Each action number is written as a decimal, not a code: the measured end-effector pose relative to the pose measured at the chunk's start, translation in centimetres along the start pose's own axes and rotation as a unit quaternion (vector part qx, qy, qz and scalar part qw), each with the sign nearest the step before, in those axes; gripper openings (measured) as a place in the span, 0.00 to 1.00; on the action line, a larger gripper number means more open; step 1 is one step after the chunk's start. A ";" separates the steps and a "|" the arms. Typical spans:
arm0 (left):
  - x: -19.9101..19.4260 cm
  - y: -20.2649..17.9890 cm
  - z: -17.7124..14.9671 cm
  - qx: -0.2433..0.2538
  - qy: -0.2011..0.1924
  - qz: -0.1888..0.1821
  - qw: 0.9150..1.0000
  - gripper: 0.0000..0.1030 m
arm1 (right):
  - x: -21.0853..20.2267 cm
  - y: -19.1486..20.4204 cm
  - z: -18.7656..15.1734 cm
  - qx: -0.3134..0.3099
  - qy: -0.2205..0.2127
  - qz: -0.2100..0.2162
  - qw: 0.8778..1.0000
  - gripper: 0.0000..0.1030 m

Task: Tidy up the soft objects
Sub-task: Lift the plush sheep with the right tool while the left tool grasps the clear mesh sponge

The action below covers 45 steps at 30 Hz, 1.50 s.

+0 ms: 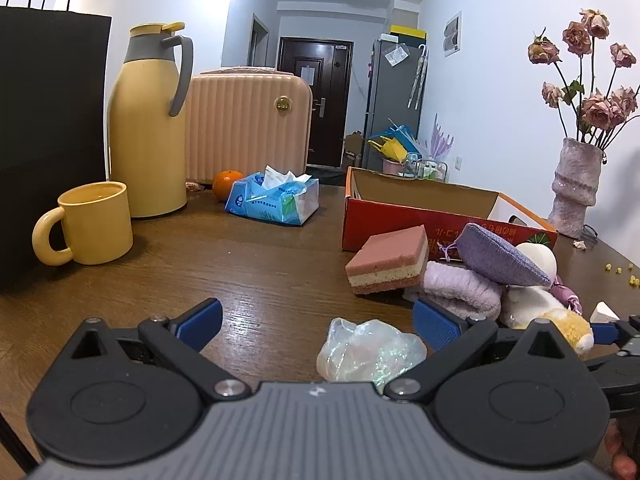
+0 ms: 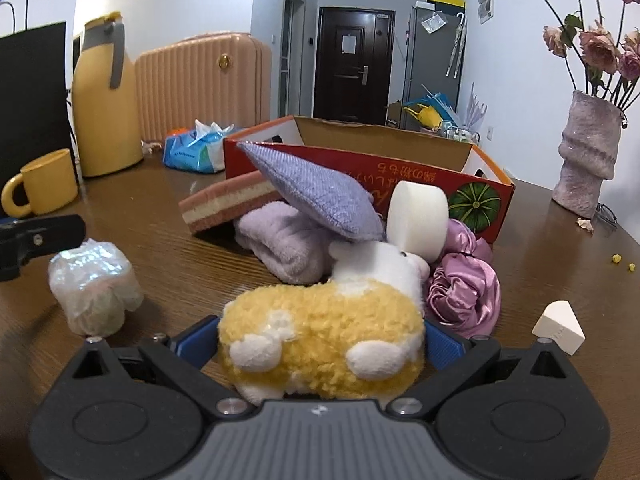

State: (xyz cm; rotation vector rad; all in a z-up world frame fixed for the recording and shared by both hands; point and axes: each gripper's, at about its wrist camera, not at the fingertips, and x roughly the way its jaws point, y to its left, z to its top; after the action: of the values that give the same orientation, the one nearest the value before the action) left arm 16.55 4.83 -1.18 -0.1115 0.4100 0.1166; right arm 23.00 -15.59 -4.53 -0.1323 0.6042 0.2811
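Note:
A pile of soft things lies on the wooden table in front of an open red cardboard box (image 1: 384,220): a pink layered sponge (image 1: 386,260), a lilac towel (image 1: 460,286), a purple knitted pouch (image 2: 320,196), a white round sponge (image 2: 418,216) and a pink satin cloth (image 2: 464,292). My right gripper (image 2: 320,342) stands open, with a yellow-and-white plush toy (image 2: 320,332) between its blue pads. My left gripper (image 1: 318,322) is open low over the table. A crumpled clear plastic bag (image 1: 368,352) lies by its right finger (image 1: 436,324).
A yellow mug (image 1: 92,224), yellow thermos (image 1: 148,120) and black paper bag (image 1: 48,140) stand at the left. A tissue pack (image 1: 276,198) and an orange (image 1: 226,184) lie behind. A vase (image 2: 588,160) of dried roses stands at the right, and a white wedge sponge (image 2: 558,332) lies near it.

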 end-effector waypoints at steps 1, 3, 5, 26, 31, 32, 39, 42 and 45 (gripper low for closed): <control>0.1 0.0 0.0 0.000 0.002 0.000 1.000 1.00 | 0.2 0.1 0.0 -0.003 0.002 -0.002 1.000 1.00; 0.1 0.0 0.0 -0.001 0.005 0.000 1.000 1.00 | 0.5 0.3 0.1 -0.006 0.008 -0.004 1.000 1.00; 0.2 0.0 -0.1 -0.002 0.007 0.001 1.000 1.00 | 0.8 0.2 0.2 -0.004 0.016 -0.001 1.000 1.00; 0.8 0.1 -0.1 -0.005 0.026 0.003 1.000 1.00 | 0.5 0.0 -0.2 -0.004 0.024 0.001 1.000 0.95; 0.9 0.1 -0.1 -0.007 0.031 0.004 0.999 1.00 | -0.5 0.0 -0.2 -0.010 -0.002 -0.007 1.000 0.95; 1.0 0.2 -0.1 -0.007 0.032 0.004 0.999 1.00 | -0.8 0.0 -0.2 -0.011 -0.006 -0.007 1.000 0.95; 1.3 0.2 -0.1 -0.008 0.040 0.007 0.999 1.00 | -2.2 -0.3 -0.2 -0.009 -0.037 -0.009 0.999 0.95; 1.5 0.1 -0.2 -0.009 0.043 0.007 0.999 1.00 | -2.8 -0.7 -0.2 -0.003 -0.052 -0.010 0.999 0.95; 1.6 0.1 -0.2 -0.010 0.045 0.008 0.999 1.00 | -3.6 -1.3 -0.3 0.008 -0.067 -0.013 0.998 0.95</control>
State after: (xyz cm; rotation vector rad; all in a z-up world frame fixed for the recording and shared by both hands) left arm 17.94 5.09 -2.00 -0.1332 0.5000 0.1315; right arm 20.38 -17.64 -2.66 -0.1056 0.4722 0.2585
